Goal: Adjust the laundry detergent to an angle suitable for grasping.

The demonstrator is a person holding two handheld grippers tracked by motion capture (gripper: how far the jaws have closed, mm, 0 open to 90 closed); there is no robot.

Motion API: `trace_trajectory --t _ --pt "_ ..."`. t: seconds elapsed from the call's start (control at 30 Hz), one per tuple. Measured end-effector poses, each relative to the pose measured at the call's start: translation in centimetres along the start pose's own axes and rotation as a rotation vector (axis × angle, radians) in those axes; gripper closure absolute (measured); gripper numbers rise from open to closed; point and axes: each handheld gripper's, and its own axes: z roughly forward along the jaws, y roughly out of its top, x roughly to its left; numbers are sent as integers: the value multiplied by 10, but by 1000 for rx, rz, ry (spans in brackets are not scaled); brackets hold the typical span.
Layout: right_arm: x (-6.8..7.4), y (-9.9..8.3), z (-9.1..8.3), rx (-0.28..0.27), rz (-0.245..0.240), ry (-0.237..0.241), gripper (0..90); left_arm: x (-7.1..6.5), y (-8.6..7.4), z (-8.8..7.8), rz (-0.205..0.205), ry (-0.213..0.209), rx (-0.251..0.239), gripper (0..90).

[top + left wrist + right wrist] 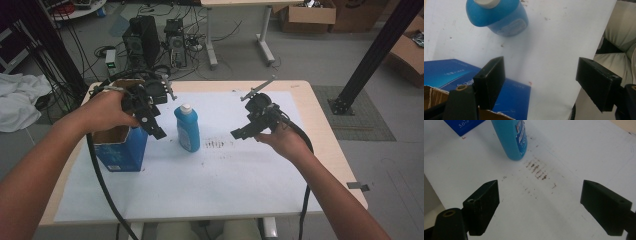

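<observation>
White paper covers the table, where the blue bottle stands upright between both open, empty grippers, left gripper and right gripper; probably smooth and slippery, best squeezed mid-body.

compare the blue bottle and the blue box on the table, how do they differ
The bottle is rounded, with a white cap on top; the box is squarish, its top open with torn brown cardboard showing. The bottle stands free mid-table; the box sits near the left edge under the left gripper. Both are blue and upright.
</observation>
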Motion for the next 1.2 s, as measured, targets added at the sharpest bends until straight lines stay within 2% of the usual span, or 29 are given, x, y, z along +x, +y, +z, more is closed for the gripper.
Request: trace_trajectory --t 0.6,0.97,1.1,1.2 --pt "29 33 32 -73 6 -14 153 1 -5 2 2 -5 7 240" --pt "41 46 52 -108 4 -13 154 1 -11 1 -3 0 11 240" --pt "43 50 57 -126 26 -14 153 1 -13 1 -1 3 8 240" --pt "45 53 62 -128 25 -16 153 2 -14 1 -5 2 7 240"
